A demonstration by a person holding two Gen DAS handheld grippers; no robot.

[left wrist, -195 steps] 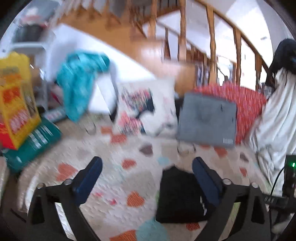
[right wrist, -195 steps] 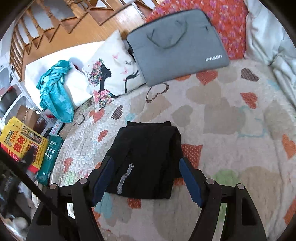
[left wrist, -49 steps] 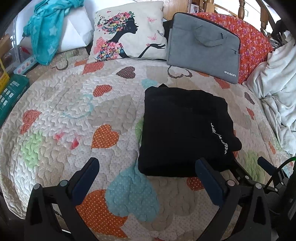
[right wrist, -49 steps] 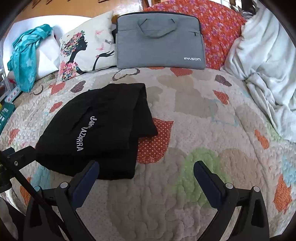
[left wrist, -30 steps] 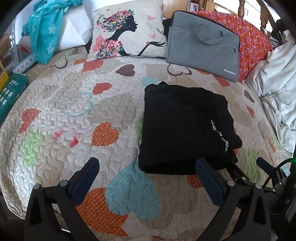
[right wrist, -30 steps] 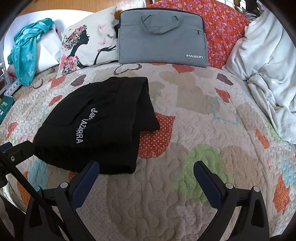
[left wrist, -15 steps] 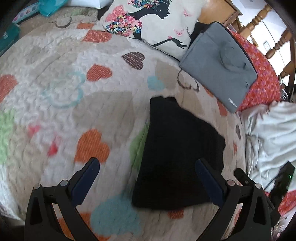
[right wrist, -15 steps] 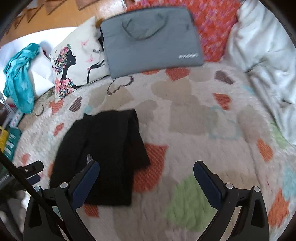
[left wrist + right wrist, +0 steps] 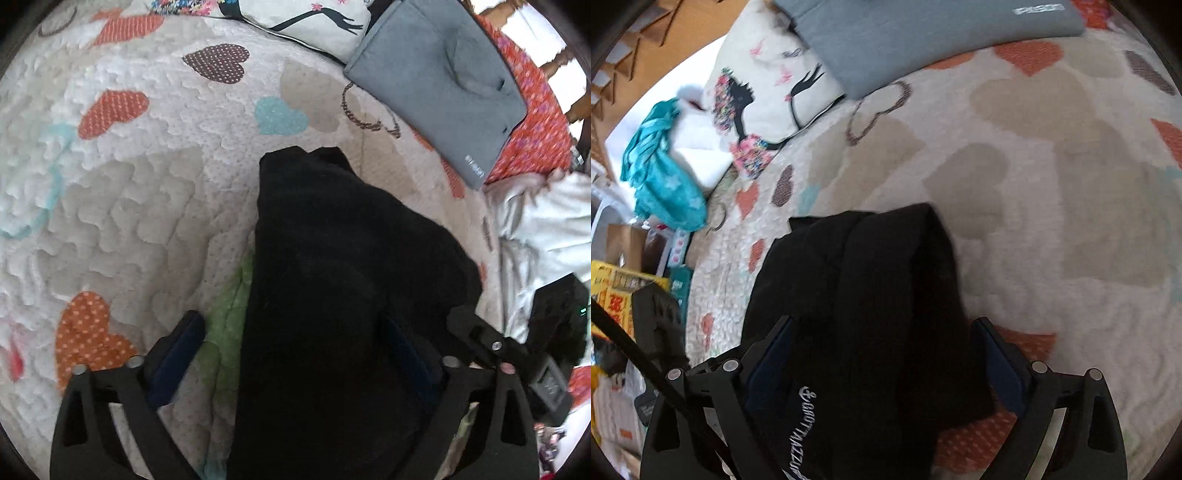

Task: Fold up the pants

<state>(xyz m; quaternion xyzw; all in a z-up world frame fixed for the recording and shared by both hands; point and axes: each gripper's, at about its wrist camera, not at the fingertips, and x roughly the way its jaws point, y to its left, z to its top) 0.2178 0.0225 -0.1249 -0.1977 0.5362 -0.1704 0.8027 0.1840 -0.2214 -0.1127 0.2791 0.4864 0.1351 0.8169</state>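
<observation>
**Both grippers low over the folded pants**

The black pants (image 9: 343,295) lie as a folded bundle on the heart-patterned quilt (image 9: 122,206), long axis running from 6 toward 12 o'clock in both wrist views. The left gripper (image 9: 295,354) has its jaws spread wide, with the bundle's near end between the fingers. The right gripper (image 9: 882,354) is likewise spread, straddling the end with white lettering. Neither looks clamped on cloth. Both seem equally near. At 1 o'clock lies a grey laptop bag (image 9: 443,85), a printed pillow (image 9: 768,99) at 11, both well apart. Nothing blocks the way.
</observation>
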